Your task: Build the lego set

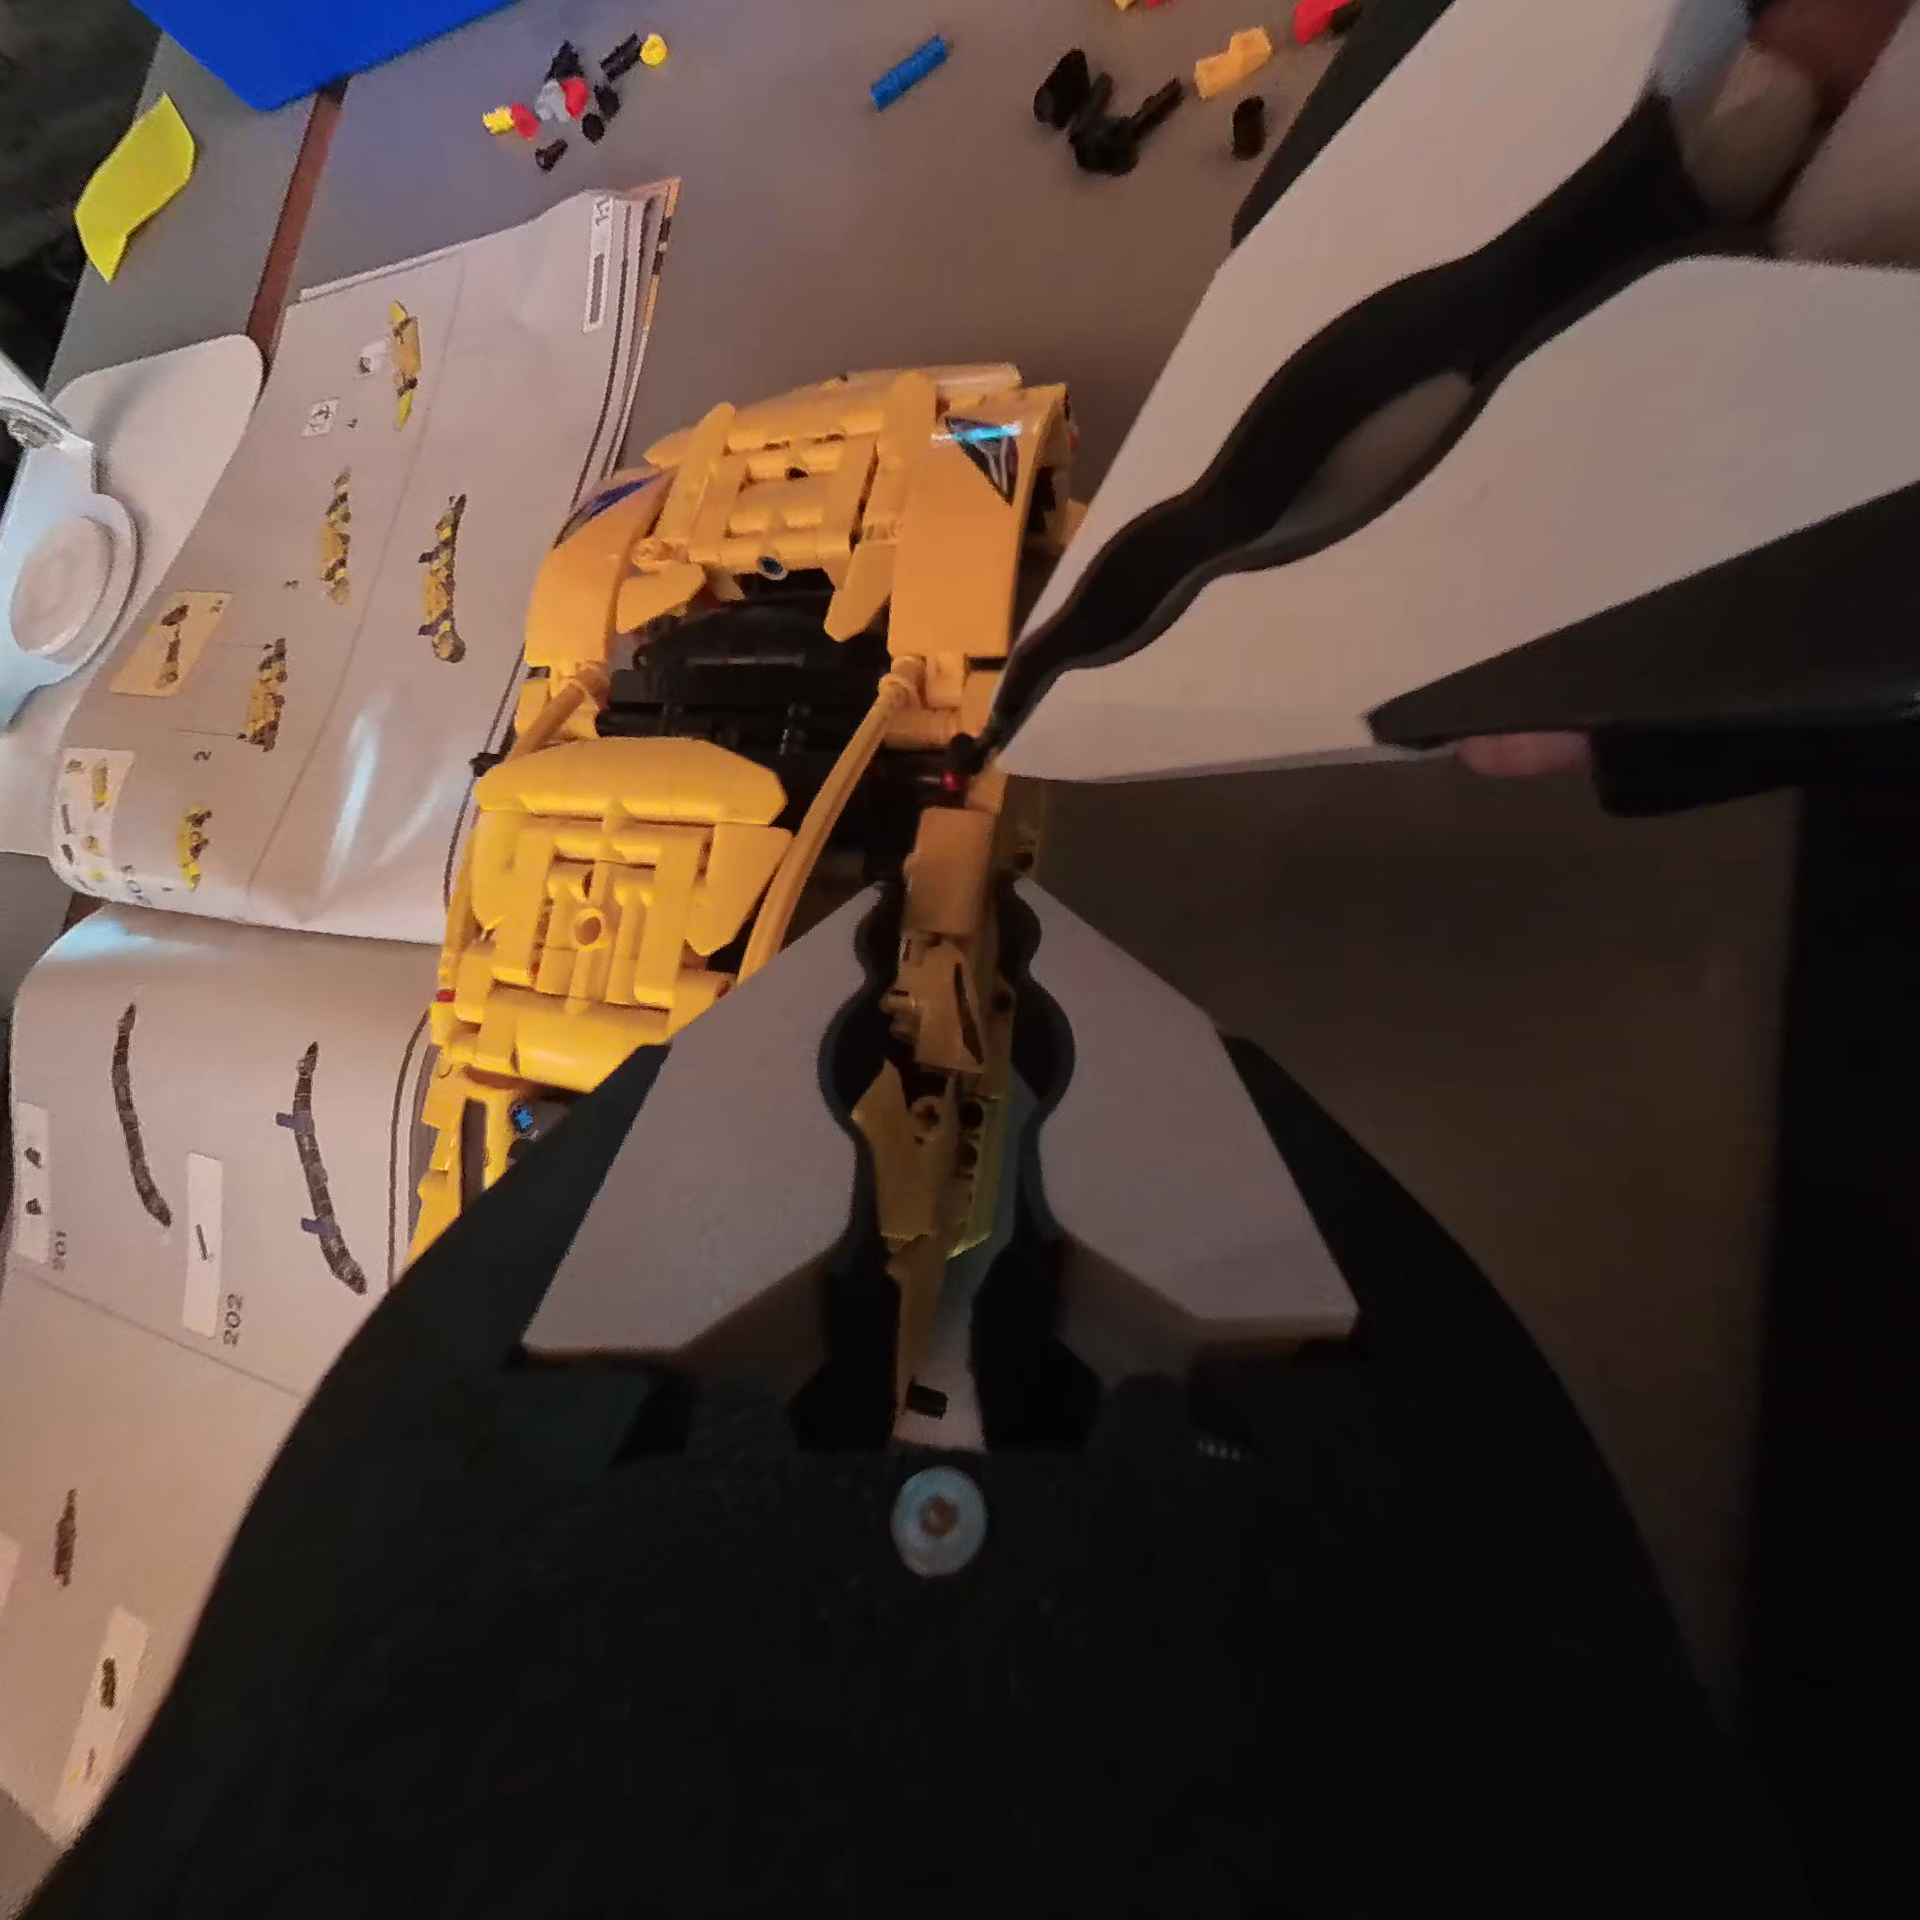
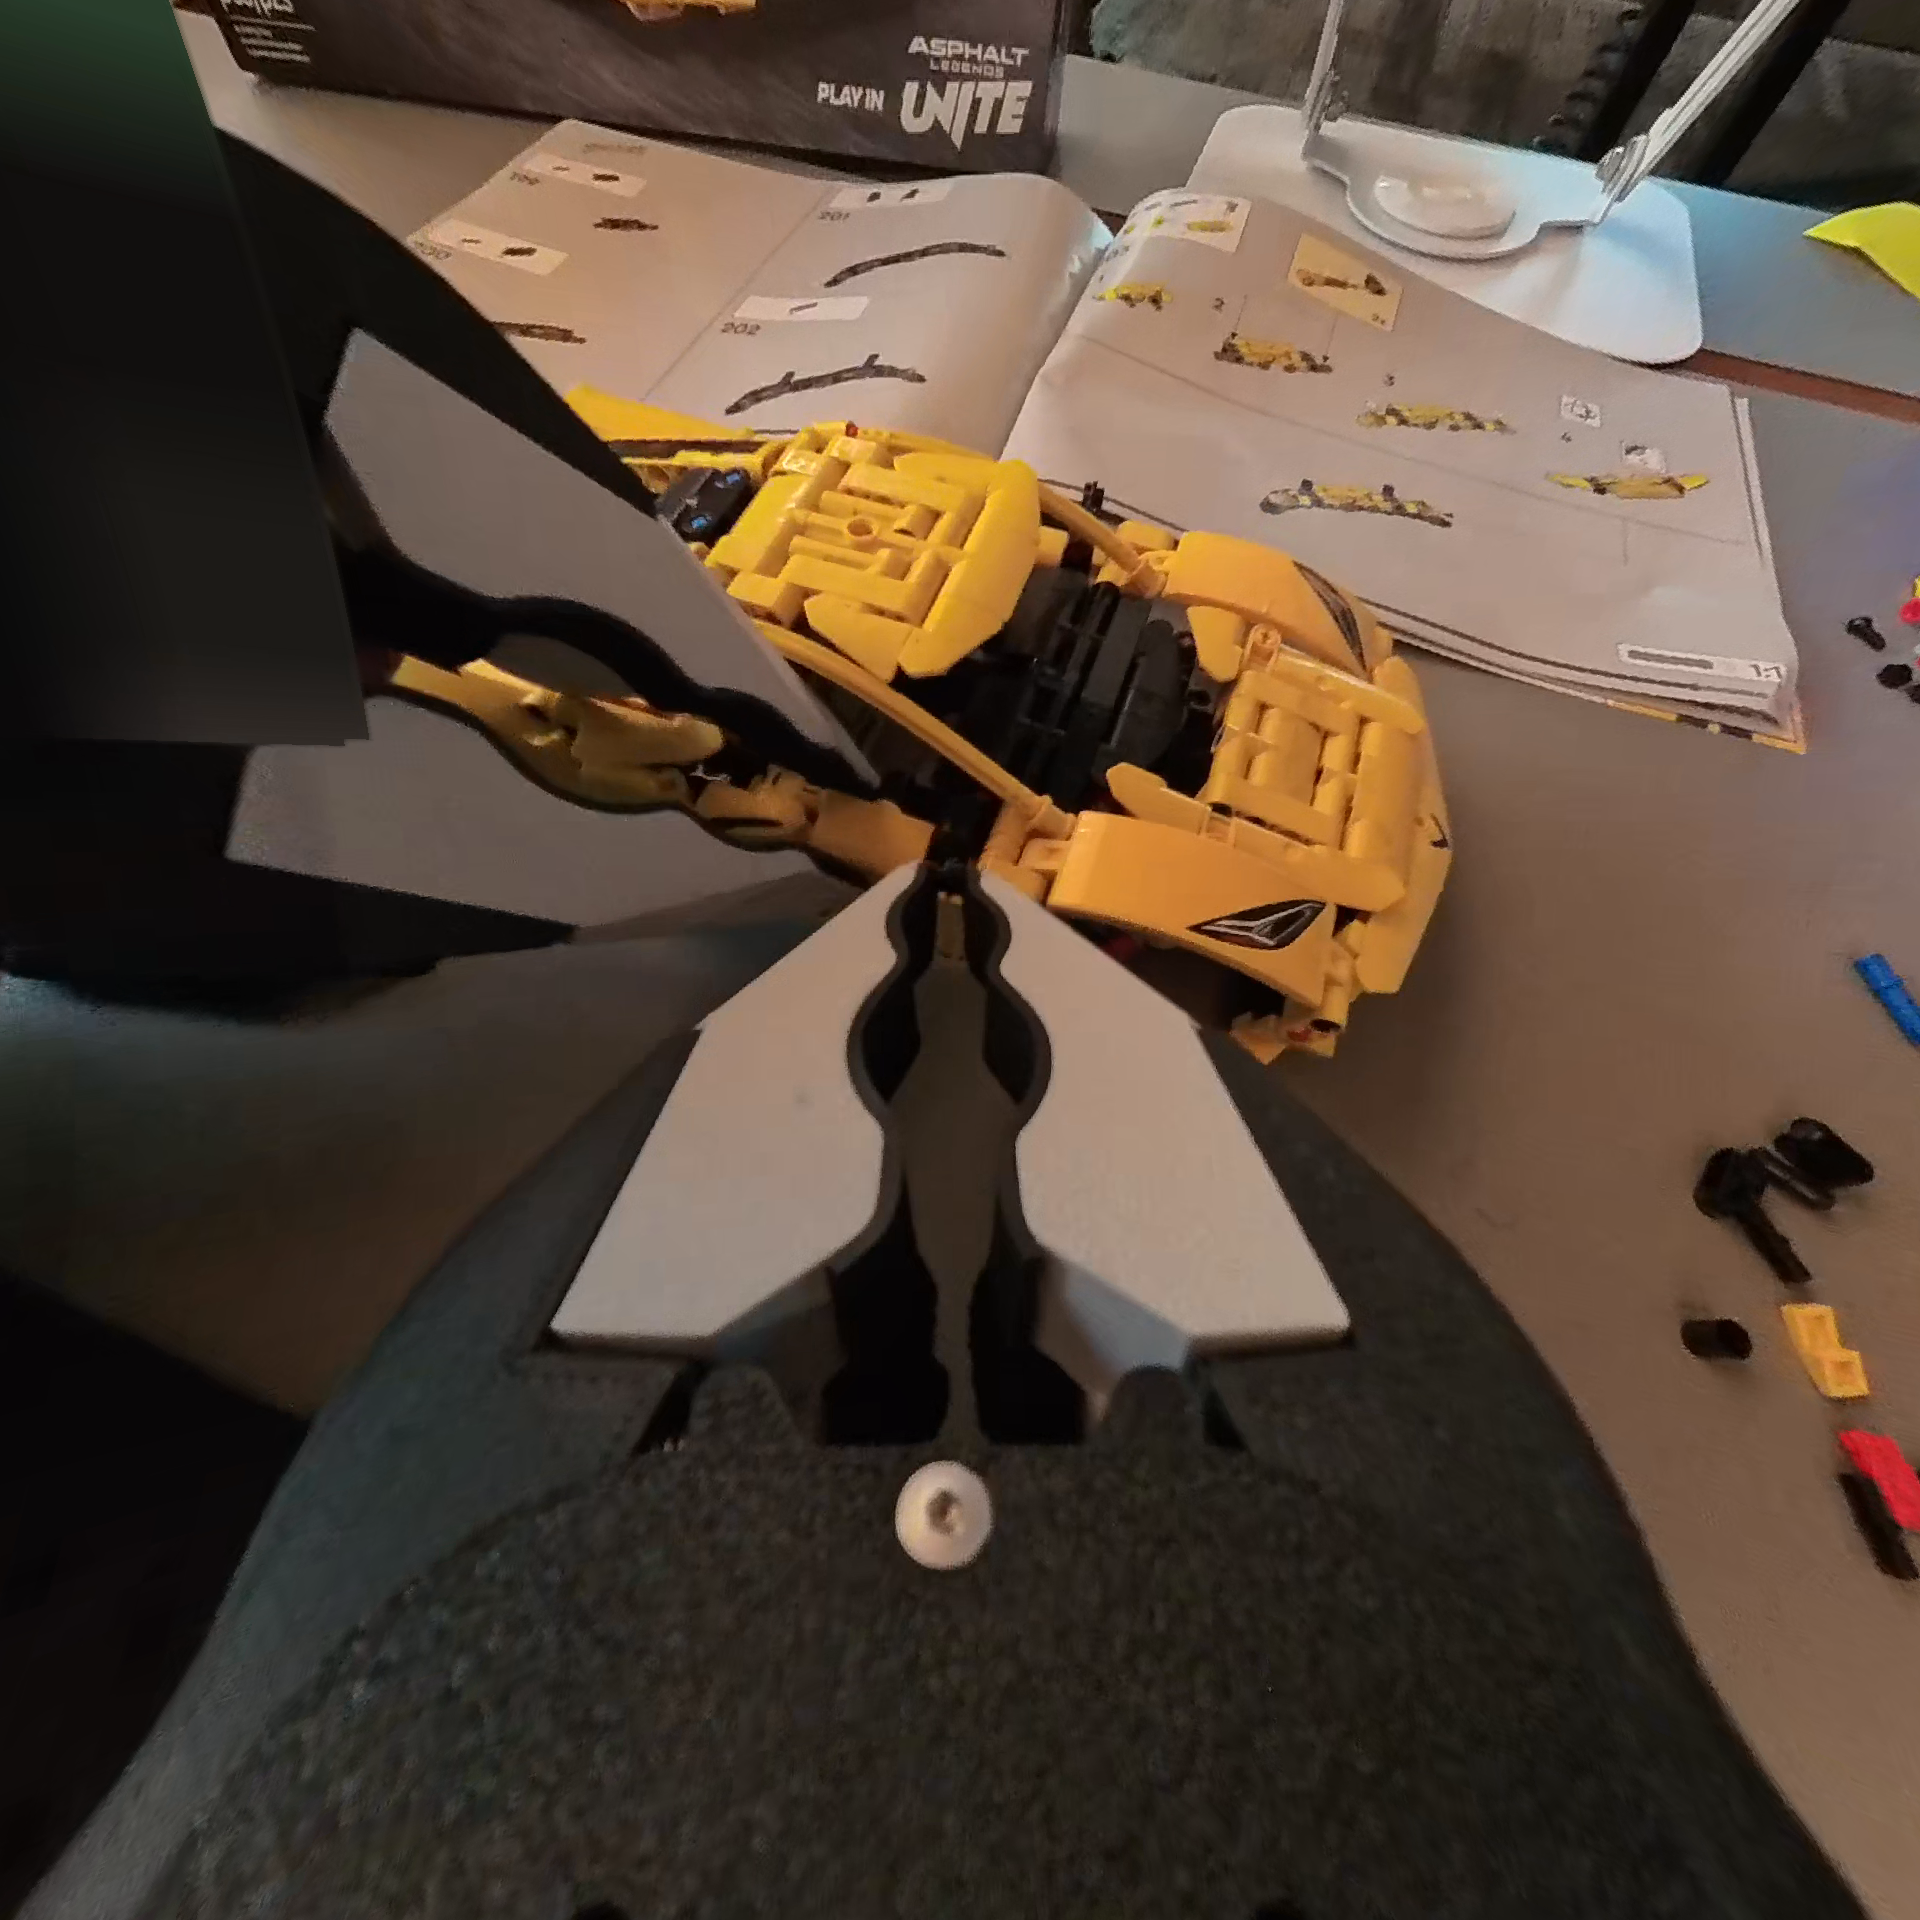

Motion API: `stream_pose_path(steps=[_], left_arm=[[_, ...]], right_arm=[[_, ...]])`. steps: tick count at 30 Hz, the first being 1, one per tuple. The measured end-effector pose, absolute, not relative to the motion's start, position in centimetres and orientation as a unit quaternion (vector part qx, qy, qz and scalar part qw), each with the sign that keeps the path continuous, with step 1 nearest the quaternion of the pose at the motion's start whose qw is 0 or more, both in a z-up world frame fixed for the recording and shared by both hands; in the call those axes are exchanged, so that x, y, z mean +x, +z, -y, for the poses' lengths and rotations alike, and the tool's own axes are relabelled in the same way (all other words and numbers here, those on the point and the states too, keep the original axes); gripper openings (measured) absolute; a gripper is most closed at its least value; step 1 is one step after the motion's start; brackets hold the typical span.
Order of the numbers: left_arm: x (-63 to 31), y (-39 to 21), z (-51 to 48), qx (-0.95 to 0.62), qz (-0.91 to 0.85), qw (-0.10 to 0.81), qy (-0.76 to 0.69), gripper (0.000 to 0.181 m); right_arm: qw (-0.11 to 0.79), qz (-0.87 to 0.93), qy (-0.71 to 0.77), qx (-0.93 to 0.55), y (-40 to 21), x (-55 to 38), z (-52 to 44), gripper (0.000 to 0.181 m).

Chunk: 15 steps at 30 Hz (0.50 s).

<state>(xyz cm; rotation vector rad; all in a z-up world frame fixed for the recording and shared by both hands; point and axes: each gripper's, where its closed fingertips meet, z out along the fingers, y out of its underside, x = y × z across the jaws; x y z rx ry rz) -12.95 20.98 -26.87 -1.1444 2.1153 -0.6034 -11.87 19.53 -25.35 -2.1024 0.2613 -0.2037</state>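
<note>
A yellow lego car [image 2: 1039, 665] is held by two grippers on a grey counter [image 2: 1558, 1039].

At far left in the right wrist view, the left gripper [image 2: 831, 774] is seen closed on the car's near side panel. At centre, the car lies beside an open instruction booklet [image 2: 1351, 343] (its pages show build steps). The right gripper [image 2: 948, 883] is seen pinched shut on a small black pin at the car's near edge. Behind the booklet, a dark box [image 2: 623, 73] and a white stand base [image 2: 1621, 249] are placed. To the right, loose black, yellow, red and blue pieces [image 2: 1787, 1174] are scattered on the counter.
</note>
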Motion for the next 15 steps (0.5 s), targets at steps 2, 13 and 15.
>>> stream_pose_path(steps=[2,13,15], left_arm=[[-13.0,-26.8,-21.0,-0.433,-0.807,0.322,-0.238,0.016],[-13.1,-26.9,-21.0,-0.434,-0.813,0.305,-0.24,0.016],[-13.1,-26.9,-21.0,-0.436,-0.814,0.299,-0.242,0.016]], right_arm=[[0.48,-0.108,-0.08,-0.867,-25.6,-11.9,-19.6,0.005],[0.46,-0.101,-0.072,-0.879,-26.5,-12.1,-19.8,0.006],[0.456,-0.103,-0.061,-0.882,-26.7,-12.2,-19.8,0.006]])
